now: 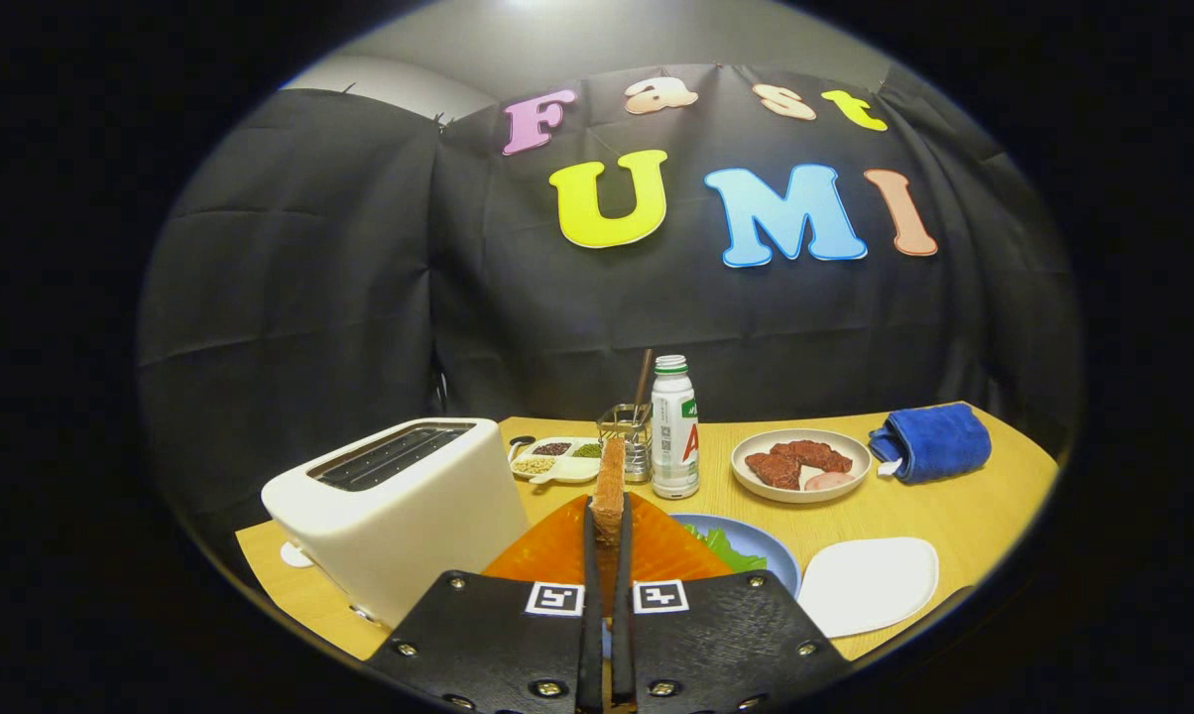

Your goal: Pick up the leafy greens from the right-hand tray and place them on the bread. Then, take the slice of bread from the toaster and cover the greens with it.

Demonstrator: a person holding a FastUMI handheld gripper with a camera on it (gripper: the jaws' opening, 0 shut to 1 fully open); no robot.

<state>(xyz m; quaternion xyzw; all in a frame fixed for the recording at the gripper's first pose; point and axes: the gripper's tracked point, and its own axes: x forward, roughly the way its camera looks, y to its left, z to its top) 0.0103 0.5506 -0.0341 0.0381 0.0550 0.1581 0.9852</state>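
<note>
At the bottom centre of the frame I see my black two-finger claw (607,531) nearly closed, both fingers (588,555) pressing edge-on against a brown-crusted slice of bread (612,481) that stands upright between them, lifted above the counter. Just beneath the slice lies an orange ribbed mat (557,550), and right of it a blue round plate (771,555) with green leafy lettuce (731,547) showing at its near edge. Lower right sits a white rounded empty tray (870,585). To the left stands the cream white two-slot toaster (399,506) on the yellow wooden counter (954,506). Farther back, mid-frame, I see a white divided dish of seeds (557,459), a wire holder (632,436), a white plastic bottle with a green cap (674,431), a beige plate of dark meat pieces (800,464), and a folded blue towel (934,441).
</note>
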